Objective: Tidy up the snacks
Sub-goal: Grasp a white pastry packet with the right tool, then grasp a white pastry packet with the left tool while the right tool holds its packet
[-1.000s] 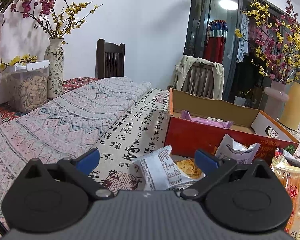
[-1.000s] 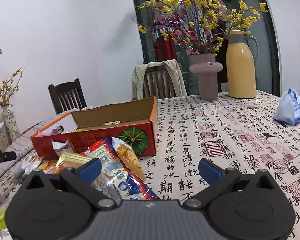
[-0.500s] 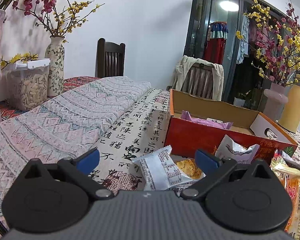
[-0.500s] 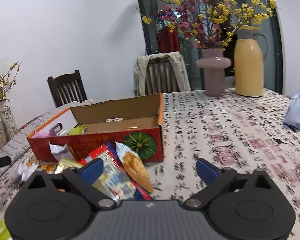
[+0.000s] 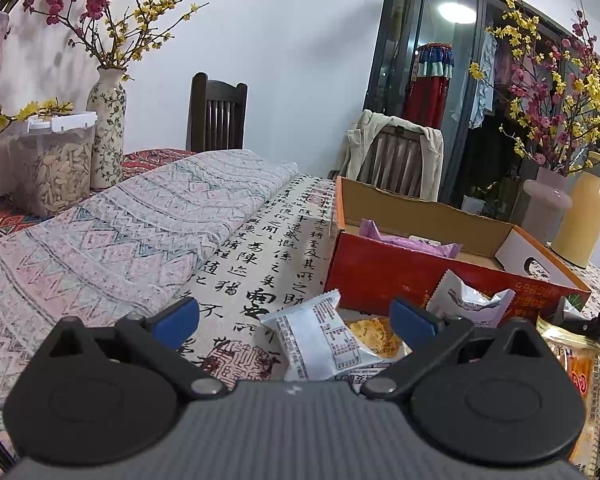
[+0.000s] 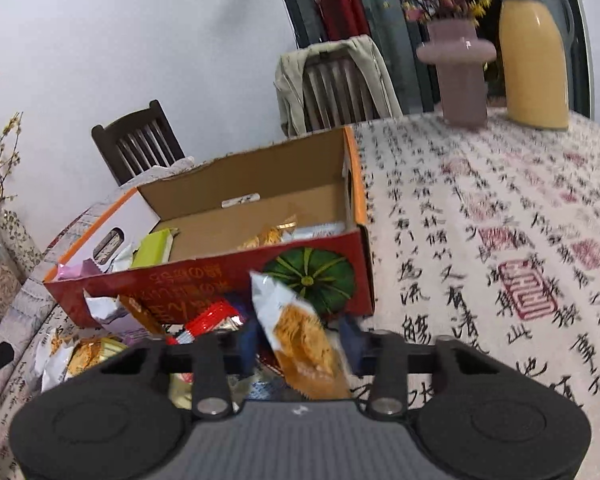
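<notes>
Right gripper [image 6: 298,346] is clamping a cracker packet [image 6: 300,330], holding it upright in front of the red box [image 6: 220,276], just above the snack pile [image 6: 112,344]. Left gripper [image 5: 294,316] is hanging with fingers spread wide, empty, over a white packet [image 5: 320,332] lying on the tablecloth [image 5: 260,264] beside the box [image 5: 380,276].

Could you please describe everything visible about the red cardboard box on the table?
The red cardboard box is an open, lidless carton, glossy red outside with yellow printed characters and a green pumpkin picture, orange rims and plain brown inside. One white end flap has a hand-hole cutout. It sits upright on the calligraphy tablecloth. Inside lie a purple packet, a green packet and a few others. Loose snack packets are piled against its front wall.
</notes>
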Demonstrator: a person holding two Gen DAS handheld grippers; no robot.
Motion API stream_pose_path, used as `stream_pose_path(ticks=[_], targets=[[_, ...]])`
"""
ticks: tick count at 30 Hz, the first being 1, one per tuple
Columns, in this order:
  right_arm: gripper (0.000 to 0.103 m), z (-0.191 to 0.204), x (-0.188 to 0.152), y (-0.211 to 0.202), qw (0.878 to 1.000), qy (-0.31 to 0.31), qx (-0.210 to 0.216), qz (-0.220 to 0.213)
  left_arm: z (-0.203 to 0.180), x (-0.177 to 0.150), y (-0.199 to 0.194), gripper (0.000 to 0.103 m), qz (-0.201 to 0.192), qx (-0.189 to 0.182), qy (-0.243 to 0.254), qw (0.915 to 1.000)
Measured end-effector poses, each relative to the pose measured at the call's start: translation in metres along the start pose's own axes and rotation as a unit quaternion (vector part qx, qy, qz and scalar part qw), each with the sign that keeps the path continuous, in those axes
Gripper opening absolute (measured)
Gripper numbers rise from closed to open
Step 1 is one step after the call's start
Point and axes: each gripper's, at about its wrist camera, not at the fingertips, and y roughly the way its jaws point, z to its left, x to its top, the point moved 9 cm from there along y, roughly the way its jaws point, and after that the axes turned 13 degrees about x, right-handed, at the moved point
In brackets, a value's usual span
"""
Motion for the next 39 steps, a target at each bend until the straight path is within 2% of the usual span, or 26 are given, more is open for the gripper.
stream_pose_path(ticks=[1,3,10,20,28,39], targets=[[0.031,-0.001,-0.001,0.0,1.0,0.003,0.002,0.0,0.0,0.0,0.0,0.103,0.001,-0.001,0.0,1.0],[0.022,-0.002,-0.001,-0.002,1.0,0.004,0.005,-0.003,0.0,0.0,0.0,0.103,0.0,-0.002,0.001,1.0],[0.013,0.001,0.004,-0.02,0.999,-0.024,-0.011,-0.035,0.0,0.0,0.0,0.103,0.003,-0.001,0.0,1.0],[0.012,-0.004,-0.009,-0.078,0.992,-0.057,-0.036,-0.103,0.0,0.0,0.0,0.103,0.003,0.0,0.0,1.0],[0.012,-0.019,-0.035,-0.08,0.994,-0.033,-0.038,-0.097,0.002,0.001,0.001,0.103,0.002,0.005,0.002,1.0],[0.012,-0.017,-0.044,-0.075,0.994,-0.042,-0.04,-0.095,0.001,0.0,0.001,0.103,-0.001,0.009,0.002,1.0]])
